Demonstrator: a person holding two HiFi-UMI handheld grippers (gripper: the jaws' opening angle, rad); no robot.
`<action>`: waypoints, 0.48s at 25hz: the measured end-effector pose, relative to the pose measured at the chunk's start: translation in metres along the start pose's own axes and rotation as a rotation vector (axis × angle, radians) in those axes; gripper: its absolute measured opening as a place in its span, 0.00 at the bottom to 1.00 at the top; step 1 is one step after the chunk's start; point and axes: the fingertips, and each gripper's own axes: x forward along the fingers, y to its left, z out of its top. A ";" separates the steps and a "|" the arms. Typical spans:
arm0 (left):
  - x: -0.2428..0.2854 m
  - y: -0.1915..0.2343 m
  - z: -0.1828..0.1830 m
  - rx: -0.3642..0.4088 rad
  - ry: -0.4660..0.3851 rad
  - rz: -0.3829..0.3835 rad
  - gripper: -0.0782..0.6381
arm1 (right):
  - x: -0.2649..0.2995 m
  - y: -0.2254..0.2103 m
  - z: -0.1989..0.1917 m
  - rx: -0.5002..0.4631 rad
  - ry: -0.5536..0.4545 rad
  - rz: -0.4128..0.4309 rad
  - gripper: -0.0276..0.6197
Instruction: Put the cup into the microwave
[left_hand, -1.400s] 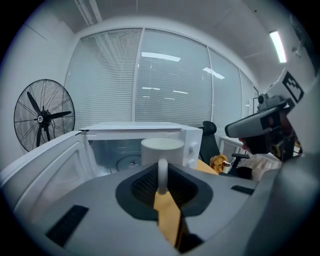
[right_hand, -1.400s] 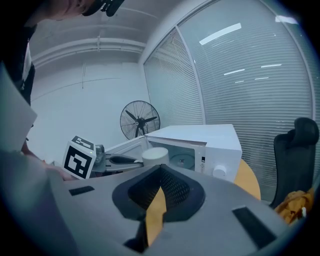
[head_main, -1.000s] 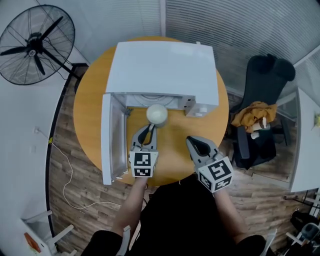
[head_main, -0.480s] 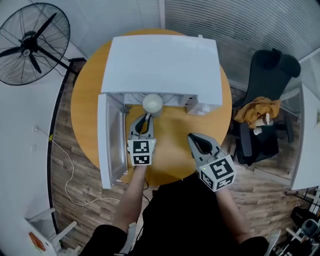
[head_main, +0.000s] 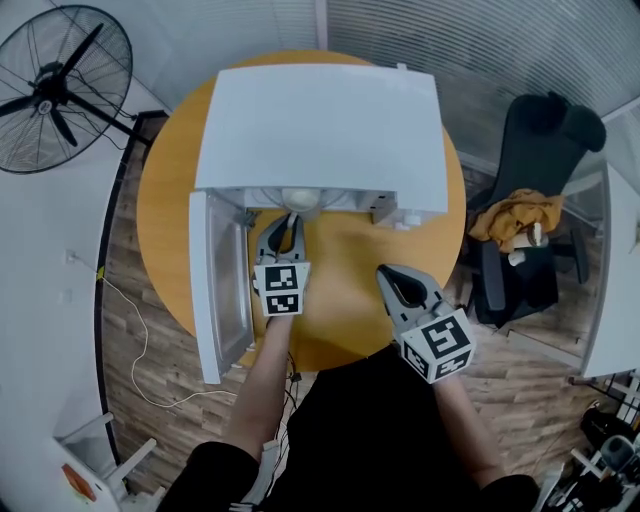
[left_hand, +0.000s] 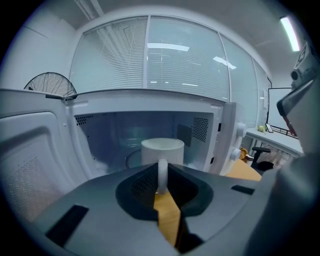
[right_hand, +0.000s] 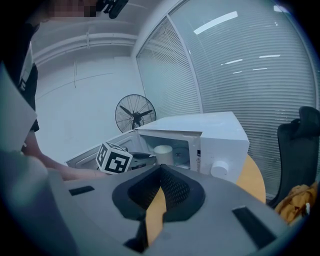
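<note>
The left hand-held gripper (head_main: 289, 220), clamped on the handle of the cup (left_hand: 162, 149), holds it straight ahead at the open front of the microwave (head_main: 320, 130). The right hand-held gripper (head_main: 388, 272), jaws together and empty, sits farther from the microwave.

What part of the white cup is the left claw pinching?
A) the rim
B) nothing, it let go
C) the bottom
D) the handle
D: the left gripper view shows the left claw shut on the thin handle of the white ceramic cup, at the mouth of the open white microwave.
</note>
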 end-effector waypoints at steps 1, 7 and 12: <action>0.002 0.001 -0.001 0.000 0.001 0.002 0.16 | 0.001 0.001 -0.001 0.001 0.002 0.004 0.06; 0.015 0.002 -0.006 -0.009 0.012 0.008 0.16 | 0.004 0.005 -0.007 0.007 0.018 0.020 0.06; 0.024 0.004 -0.006 -0.018 0.008 0.013 0.16 | 0.003 0.002 -0.009 0.011 0.023 0.012 0.06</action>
